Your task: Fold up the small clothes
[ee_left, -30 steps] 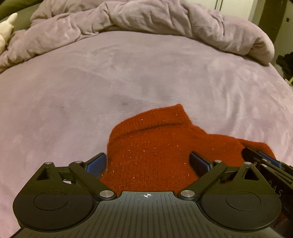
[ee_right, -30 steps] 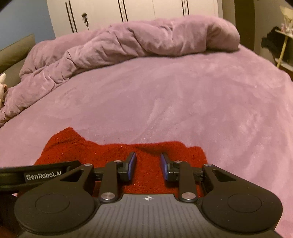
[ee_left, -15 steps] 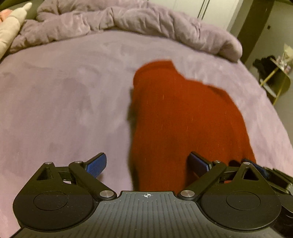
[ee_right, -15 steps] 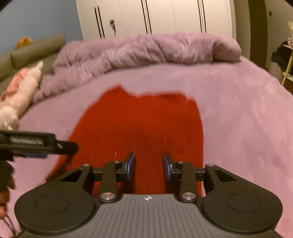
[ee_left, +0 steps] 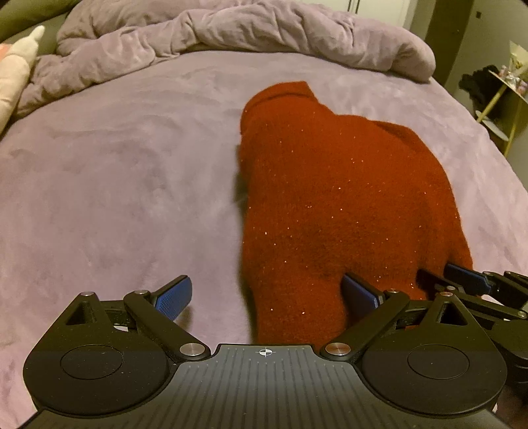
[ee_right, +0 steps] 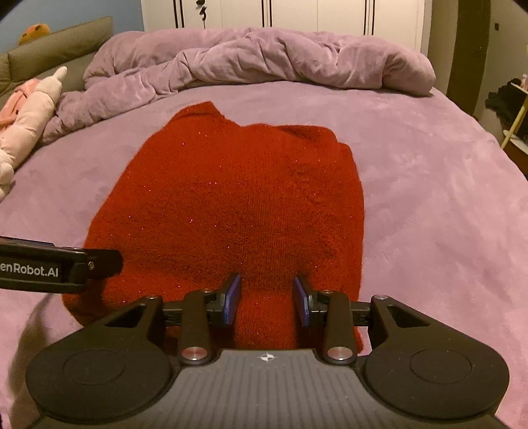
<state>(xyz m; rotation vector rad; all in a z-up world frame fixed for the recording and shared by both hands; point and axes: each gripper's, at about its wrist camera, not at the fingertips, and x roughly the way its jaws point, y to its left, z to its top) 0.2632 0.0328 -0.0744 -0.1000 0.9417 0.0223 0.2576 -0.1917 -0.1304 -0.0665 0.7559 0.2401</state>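
Right wrist view: red sweater (ee_right: 237, 204) lies flat mid-bed (ee_right: 429, 184), right gripper (ee_right: 267, 300) jaws just opening, part-open over near hem, left gripper (ee_left: 267, 293) jaws released; regrip both hem corners evenly.

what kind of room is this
Most likely a bedroom: a bed with a purple cover fills the view, a rumpled duvet is bunched at its far end, and white wardrobe doors stand behind it. A red sweater lies on the bed.
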